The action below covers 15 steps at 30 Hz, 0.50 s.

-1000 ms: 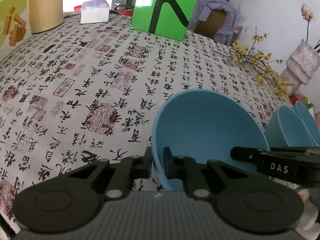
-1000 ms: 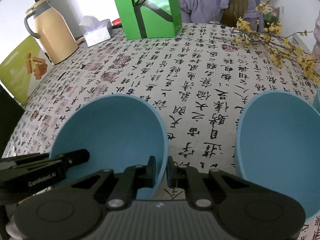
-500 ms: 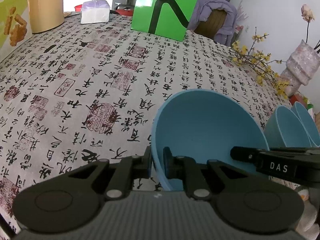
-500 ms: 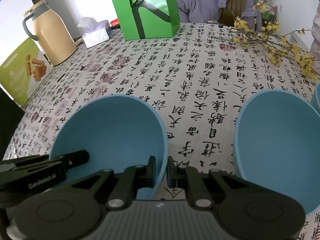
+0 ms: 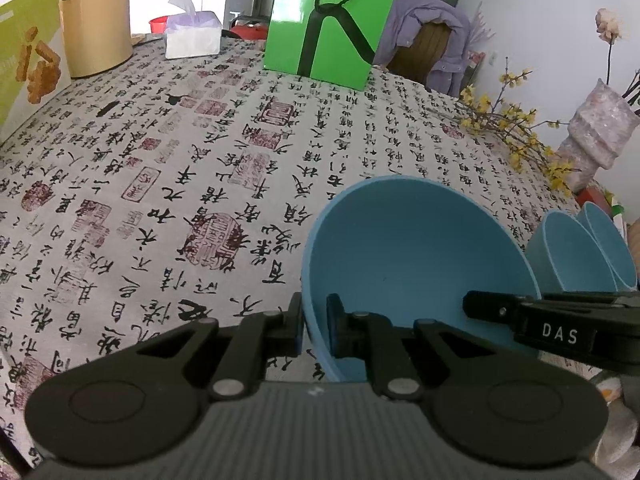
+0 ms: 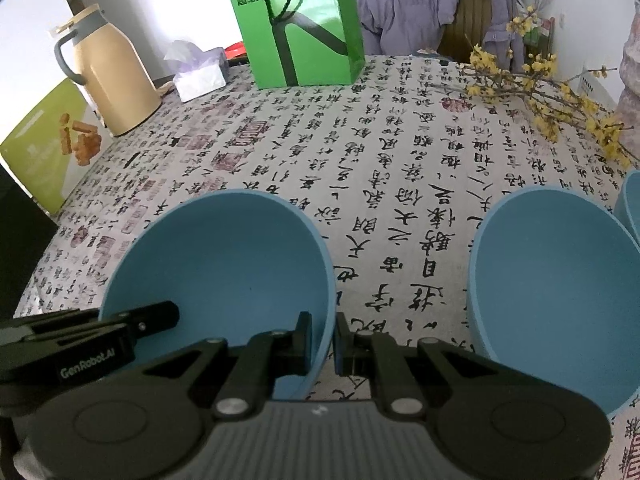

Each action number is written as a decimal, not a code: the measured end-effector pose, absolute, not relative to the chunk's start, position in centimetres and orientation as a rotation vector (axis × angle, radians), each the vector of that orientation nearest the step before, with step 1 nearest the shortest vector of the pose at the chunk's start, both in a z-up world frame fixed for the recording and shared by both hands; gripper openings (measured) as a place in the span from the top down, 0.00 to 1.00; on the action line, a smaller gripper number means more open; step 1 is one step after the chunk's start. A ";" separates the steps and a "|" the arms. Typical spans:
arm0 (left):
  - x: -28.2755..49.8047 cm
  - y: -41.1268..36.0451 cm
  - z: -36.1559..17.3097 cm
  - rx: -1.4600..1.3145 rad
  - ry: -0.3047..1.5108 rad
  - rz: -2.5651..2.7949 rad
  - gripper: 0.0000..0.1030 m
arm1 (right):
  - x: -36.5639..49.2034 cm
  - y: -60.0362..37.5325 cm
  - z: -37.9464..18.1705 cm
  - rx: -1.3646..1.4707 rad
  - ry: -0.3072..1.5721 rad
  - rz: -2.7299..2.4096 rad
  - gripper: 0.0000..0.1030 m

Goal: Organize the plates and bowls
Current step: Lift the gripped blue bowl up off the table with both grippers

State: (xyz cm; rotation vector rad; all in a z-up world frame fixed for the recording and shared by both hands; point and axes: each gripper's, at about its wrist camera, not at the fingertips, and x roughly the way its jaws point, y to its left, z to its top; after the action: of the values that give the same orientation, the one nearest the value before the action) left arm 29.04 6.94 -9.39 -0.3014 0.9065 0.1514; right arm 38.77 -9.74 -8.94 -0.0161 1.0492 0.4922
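Observation:
A blue bowl [image 5: 412,248] is held between both grippers over the calligraphy-print tablecloth [image 5: 200,184]. My left gripper [image 5: 314,328] is shut on its left rim, one finger inside and one outside. My right gripper [image 6: 324,336] is shut on the same bowl [image 6: 224,256] at its right rim. Each view also shows the other gripper: the right gripper [image 5: 472,306] reaching over the bowl's right side, the left gripper [image 6: 172,314] over its left side. A second blue bowl [image 6: 552,280] stands on the cloth to the right, and a third bowl [image 6: 632,204] shows at the frame edge.
A green paper bag [image 6: 300,24], a tissue box [image 6: 200,76] and a beige thermos jug [image 6: 112,80] stand at the far side. A green snack box [image 6: 48,148] leans at the left. Yellow flower branches [image 6: 552,100] lie at the right. A chair with a purple jacket [image 6: 432,4] stands behind.

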 end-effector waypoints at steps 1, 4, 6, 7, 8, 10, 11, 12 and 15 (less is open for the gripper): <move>28.9 7.0 -9.3 -0.299 0.905 0.152 0.88 | 38.7 -9.7 -8.8 -0.017 1.047 0.493 0.90; 28.6 7.0 -9.0 -0.295 0.902 0.153 0.88 | 38.3 -9.6 -8.5 -0.020 1.043 0.494 0.90; 28.3 7.1 -8.7 -0.295 0.900 0.154 0.88 | 38.0 -9.5 -8.3 -0.020 1.040 0.496 0.90; 28.2 7.2 -8.6 -0.296 0.899 0.154 0.88 | 37.9 -9.5 -8.2 -0.021 1.038 0.496 0.90; 28.0 7.2 -8.5 -0.295 0.899 0.156 0.88 | 37.8 -9.4 -8.1 -0.022 1.037 0.498 0.90; 27.9 7.3 -8.3 -0.291 0.896 0.161 0.88 | 37.5 -9.3 -7.9 -0.024 1.034 0.502 0.90; 27.8 7.3 -8.2 -0.287 0.894 0.162 0.88 | 37.4 -9.2 -7.9 -0.026 1.032 0.503 0.90; 27.6 7.3 -8.1 -0.285 0.892 0.163 0.88 | 37.2 -9.2 -7.8 -0.028 1.030 0.503 0.90; 27.2 7.5 -7.7 -0.282 0.884 0.168 0.88 | 36.8 -9.0 -7.6 -0.026 1.030 0.508 0.90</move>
State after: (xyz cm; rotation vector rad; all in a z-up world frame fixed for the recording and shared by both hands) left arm 27.21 7.50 -7.68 -0.2817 0.8843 0.1677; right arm 36.80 -8.98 -7.59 -0.0265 1.0296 0.5076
